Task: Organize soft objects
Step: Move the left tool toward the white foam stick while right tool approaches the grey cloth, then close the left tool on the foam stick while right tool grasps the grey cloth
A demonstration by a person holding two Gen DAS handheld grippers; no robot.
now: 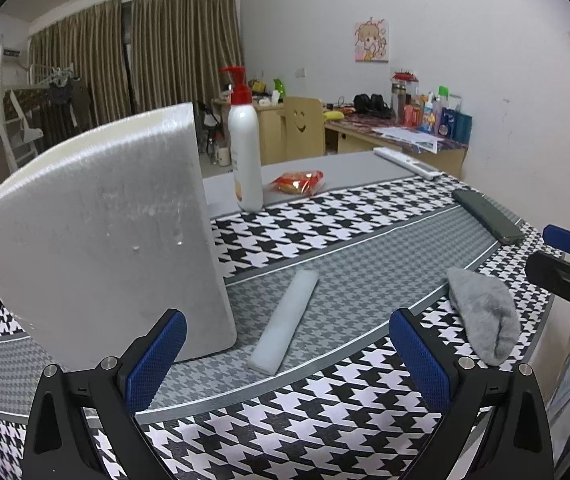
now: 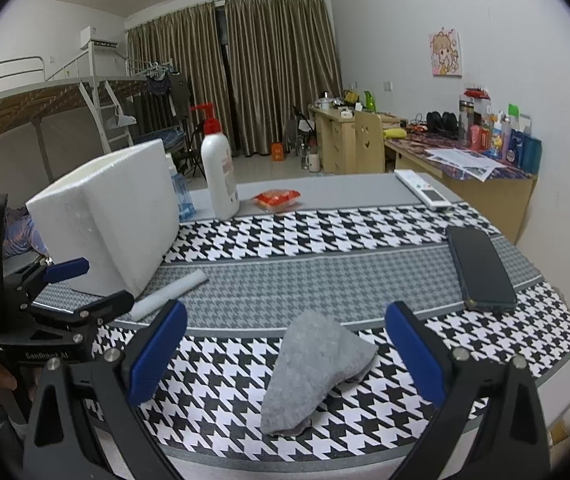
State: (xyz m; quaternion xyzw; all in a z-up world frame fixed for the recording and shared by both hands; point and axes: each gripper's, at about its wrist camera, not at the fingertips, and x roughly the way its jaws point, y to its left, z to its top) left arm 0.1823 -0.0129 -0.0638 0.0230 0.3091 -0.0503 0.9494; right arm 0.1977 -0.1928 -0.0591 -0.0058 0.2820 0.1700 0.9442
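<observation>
Both tools gape wide, empty: right tool (image 2: 285,348) straddles grey sock (image 2: 313,372), left tool (image 1: 287,354) faces foam strip (image 1: 285,322).

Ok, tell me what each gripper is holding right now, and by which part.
Nothing is held. The left gripper is open over the foam strip; the right gripper is open around the grey cloth, not closed on it.

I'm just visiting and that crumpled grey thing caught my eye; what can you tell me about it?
The crumpled grey fleecy cloth looks soft and fuzzy, bunched into a rough wedge with a fold along one side. It lies on the black-and-white houndstooth table cover, near the table's front edge. It sits in front of the open right claw, which isn't touching it.
</observation>
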